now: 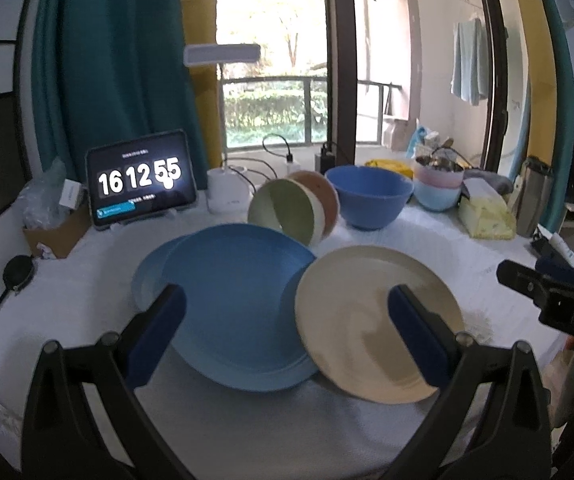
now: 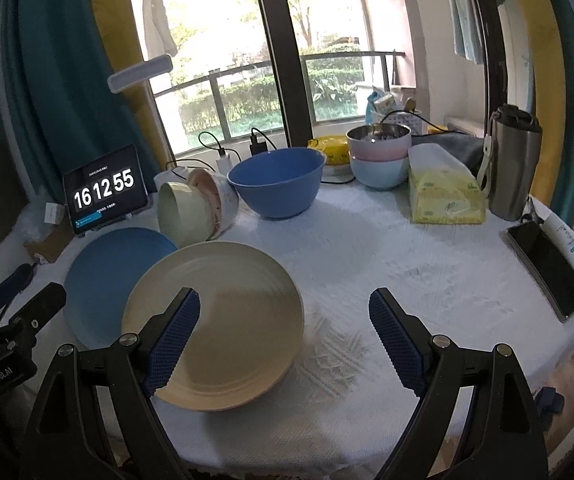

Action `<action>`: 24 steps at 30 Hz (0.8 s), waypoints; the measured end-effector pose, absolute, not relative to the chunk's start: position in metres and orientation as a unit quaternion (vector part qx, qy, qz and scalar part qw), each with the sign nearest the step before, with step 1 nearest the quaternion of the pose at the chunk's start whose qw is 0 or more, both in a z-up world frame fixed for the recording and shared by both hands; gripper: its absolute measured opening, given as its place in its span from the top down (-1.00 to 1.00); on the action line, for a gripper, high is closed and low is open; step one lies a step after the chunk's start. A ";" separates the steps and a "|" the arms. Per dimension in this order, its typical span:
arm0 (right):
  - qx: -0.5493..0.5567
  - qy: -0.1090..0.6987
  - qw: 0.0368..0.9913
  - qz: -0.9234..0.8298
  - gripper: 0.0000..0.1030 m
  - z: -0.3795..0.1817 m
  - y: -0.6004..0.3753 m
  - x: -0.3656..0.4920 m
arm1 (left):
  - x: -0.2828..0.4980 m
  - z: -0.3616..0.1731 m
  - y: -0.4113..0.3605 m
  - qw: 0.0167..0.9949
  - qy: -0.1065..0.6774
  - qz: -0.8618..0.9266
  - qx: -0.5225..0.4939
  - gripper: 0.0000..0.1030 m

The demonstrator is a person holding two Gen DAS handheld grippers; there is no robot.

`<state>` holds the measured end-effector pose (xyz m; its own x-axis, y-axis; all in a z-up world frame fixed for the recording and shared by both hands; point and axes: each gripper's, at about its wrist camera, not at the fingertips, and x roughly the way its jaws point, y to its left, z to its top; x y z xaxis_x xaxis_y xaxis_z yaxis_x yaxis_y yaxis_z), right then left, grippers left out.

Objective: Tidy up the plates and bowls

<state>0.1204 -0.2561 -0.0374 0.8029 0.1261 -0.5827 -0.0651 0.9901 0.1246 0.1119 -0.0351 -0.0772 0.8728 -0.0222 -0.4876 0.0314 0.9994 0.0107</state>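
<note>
Round table (image 2: 367, 264) under a white textured cloth. Lying directly on it: blue plates (image 1: 231, 304), stacked, at front left; cream plate (image 2: 223, 320) beside them, its left edge overlapping the blue; nested small bowls tipped on their side, green bowl (image 2: 183, 212) outermost; large blue bowl (image 2: 279, 182) upright behind; pink-and-pale-blue bowl stack (image 2: 379, 156); yellow tissue pack (image 2: 443, 192); steel tumbler (image 2: 515, 164); black phone (image 2: 547, 272) at the right edge; tablet (image 2: 105, 192) showing 16 12 55, propped at back left
</note>
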 end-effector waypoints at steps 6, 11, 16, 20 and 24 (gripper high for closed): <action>0.051 0.329 0.941 0.054 -0.67 -0.051 -0.261 0.137 | 0.130 -0.091 -0.046 0.961 0.276 -0.019 0.023 -0.97; 0.052 0.349 0.934 0.061 -0.50 -0.063 -0.262 0.152 | 0.146 -0.103 -0.054 0.954 0.298 -0.022 0.035 -0.73; 0.054 0.366 0.927 0.068 -0.32 -0.074 -0.262 0.165 | 0.161 -0.116 -0.056 0.944 0.326 -0.019 0.036 -0.42; 0.056 0.378 0.921 0.074 -0.17 -0.081 -0.262 0.175 | 0.172 -0.126 -0.056 0.937 0.349 -0.014 0.032 -0.21; 0.056 0.388 0.917 0.078 0.02 -0.087 -0.262 0.182 | 0.181 -0.134 -0.055 0.931 0.364 -0.013 0.028 -0.06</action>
<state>0.1823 -0.2618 -0.0872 0.6876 0.1858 -0.7019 -0.0988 0.9817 0.1630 0.1810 -0.0554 -0.1344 0.7340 -0.0029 -0.6791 0.0441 0.9981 0.0434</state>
